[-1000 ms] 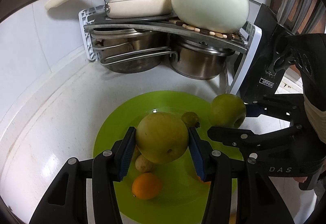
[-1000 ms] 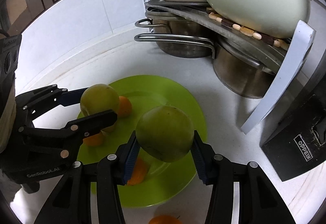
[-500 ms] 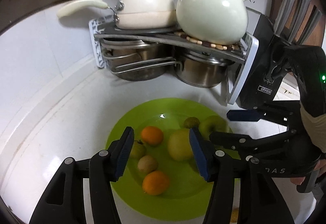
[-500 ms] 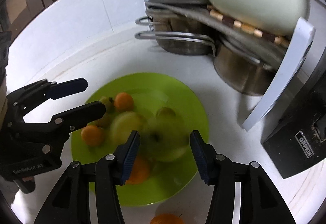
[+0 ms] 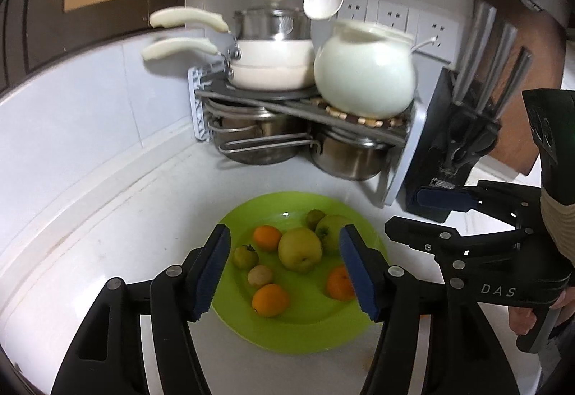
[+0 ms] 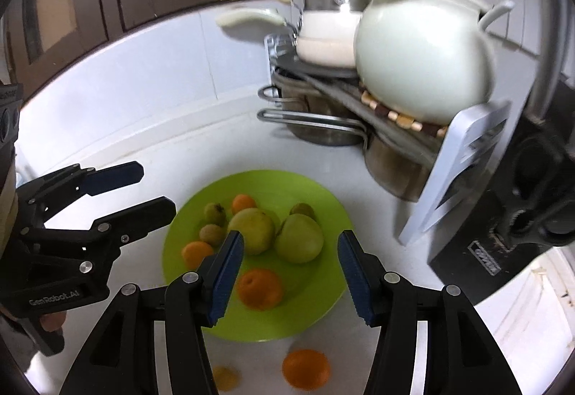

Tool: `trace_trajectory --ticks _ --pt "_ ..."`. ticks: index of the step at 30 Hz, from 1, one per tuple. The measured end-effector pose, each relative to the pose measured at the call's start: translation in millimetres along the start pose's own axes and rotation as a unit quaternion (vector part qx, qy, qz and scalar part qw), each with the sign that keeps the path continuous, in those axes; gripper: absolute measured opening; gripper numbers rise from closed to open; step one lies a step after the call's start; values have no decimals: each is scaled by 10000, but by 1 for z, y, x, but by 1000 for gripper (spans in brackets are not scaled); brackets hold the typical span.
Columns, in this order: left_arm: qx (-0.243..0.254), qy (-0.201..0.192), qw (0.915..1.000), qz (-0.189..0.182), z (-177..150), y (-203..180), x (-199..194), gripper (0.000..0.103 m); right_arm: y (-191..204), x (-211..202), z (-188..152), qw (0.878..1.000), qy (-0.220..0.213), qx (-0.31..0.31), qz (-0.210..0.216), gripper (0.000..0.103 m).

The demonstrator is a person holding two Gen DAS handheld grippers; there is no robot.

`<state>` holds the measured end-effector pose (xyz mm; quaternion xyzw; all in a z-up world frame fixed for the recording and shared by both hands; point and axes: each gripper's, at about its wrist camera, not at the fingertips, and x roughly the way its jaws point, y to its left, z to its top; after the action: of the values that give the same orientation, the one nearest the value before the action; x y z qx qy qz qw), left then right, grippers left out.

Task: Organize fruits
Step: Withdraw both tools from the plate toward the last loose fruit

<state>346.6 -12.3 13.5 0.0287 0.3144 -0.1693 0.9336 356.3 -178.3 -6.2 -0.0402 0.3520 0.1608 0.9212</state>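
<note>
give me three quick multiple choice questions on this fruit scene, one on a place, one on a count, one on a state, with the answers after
1. Where do the two large green apples lie?
A. on the round lime-green plate
B. on the metal pot rack
C. on the white counter beside the plate

2. How many oranges lie on the plate?
A. one
B. three
C. five

3. How do the jaws of the two grippers stand?
A. both shut on an apple
B. one shut on an orange
C. both open and empty

Answers
1. A: both green apples rest near the middle of the lime-green plate.
2. B: three oranges show on the plate in the left wrist view.
3. C: the left gripper and right gripper have just been opening, with nothing between their jaws.
</note>
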Motion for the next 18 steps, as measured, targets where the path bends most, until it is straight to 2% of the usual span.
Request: trace_trajectory --ticks 4,10,18 --pt "-34 -116 9999 75 -1 -9 -21 65 4 -25 -3 9998 -203 -50 -26 55" --pt "-136 -212 9995 173 -8 -25 -50 69 7 -60 -11 9987 -500 -87 -94 64" --pt "-413 -255 9984 295 -28 -48 -73 72 2 -88 -25 9978 -626 -219 -35 65"
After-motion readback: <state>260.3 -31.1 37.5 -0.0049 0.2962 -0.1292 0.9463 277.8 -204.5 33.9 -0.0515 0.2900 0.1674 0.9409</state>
